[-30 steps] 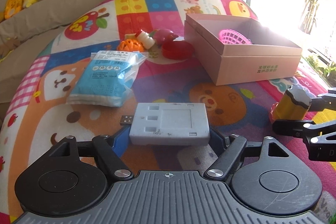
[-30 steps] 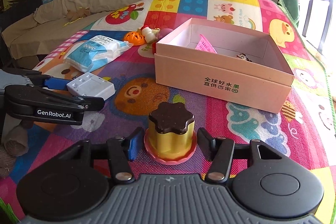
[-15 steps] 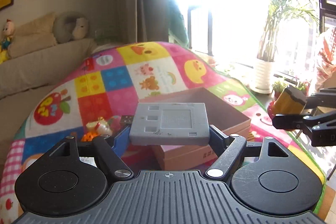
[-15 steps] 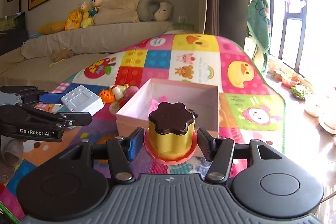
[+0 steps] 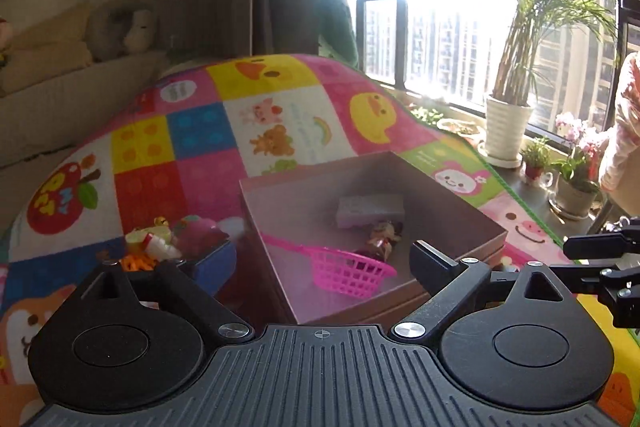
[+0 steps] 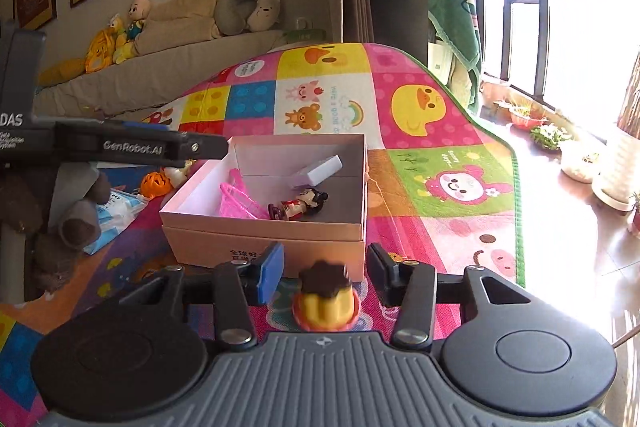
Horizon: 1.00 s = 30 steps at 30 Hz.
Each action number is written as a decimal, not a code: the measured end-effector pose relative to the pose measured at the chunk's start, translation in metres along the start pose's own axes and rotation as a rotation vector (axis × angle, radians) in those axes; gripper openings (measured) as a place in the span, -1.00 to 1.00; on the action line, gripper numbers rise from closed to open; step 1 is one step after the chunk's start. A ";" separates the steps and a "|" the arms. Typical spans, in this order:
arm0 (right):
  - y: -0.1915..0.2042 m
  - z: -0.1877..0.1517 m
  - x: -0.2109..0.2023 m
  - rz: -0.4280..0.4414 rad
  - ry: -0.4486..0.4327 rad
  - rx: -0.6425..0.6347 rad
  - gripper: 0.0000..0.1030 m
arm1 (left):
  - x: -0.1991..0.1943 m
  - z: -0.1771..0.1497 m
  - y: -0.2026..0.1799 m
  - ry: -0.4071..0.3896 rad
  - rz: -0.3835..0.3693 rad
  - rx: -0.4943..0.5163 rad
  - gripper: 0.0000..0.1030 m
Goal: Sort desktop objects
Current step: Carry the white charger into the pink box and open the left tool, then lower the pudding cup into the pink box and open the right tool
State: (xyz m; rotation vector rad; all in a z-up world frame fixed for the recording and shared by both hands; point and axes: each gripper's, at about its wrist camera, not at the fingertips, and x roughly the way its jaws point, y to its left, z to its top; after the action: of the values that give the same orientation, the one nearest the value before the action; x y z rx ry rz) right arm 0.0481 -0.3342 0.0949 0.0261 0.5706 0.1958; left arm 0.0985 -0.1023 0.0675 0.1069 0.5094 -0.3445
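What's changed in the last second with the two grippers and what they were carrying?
Both grippers opened and let go. The left gripper dropped the grey adapter into the pink box. The right gripper released the pudding toy, now on the mat outside the box. The pink net and doll stayed in the box.

Pink cardboard box (image 6: 280, 239), open-topped, serves as landmark. Inside: grey adapter block (image 6: 318, 171) tilted against the far wall, pink net scoop (image 5: 348, 273), small doll figure (image 6: 298, 207) lying flat. Yellow pudding toy (image 6: 326, 301), brown-capped, sits outside, just before the box's near wall.
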 end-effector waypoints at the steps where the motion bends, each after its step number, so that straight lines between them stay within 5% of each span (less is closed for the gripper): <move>1: 0.001 -0.002 0.003 0.005 0.010 -0.004 -0.14 | -0.005 -0.011 0.003 0.023 0.000 -0.018 0.88; 9: 0.014 -0.016 0.041 -0.019 0.100 -0.026 0.05 | -0.040 -0.073 0.027 0.155 0.026 -0.128 0.93; 12: 0.019 -0.020 0.055 -0.029 0.127 -0.021 0.41 | -0.045 -0.082 0.031 0.180 0.020 -0.146 0.93; 14: 0.024 -0.022 0.061 -0.031 0.135 -0.039 0.42 | -0.049 -0.086 0.032 0.182 0.021 -0.148 0.94; 15: 0.026 -0.022 0.063 -0.034 0.137 -0.047 0.38 | -0.050 -0.087 0.033 0.180 0.021 -0.151 0.94; 18: 0.032 -0.019 0.065 -0.033 0.171 -0.067 -0.25 | -0.055 -0.089 0.035 0.165 0.040 -0.161 0.94; 25: 0.036 0.041 0.020 0.015 0.004 -0.056 -0.26 | -0.057 -0.098 0.048 0.154 0.065 -0.206 0.94; 30: 0.032 0.079 0.045 -0.031 -0.070 -0.033 -0.26 | -0.064 -0.102 0.051 0.135 0.067 -0.222 0.95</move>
State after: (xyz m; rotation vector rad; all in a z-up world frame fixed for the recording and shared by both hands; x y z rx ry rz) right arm 0.1219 -0.2922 0.1399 -0.0082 0.4980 0.1734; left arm 0.0174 -0.0166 0.0113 -0.0682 0.6726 -0.2143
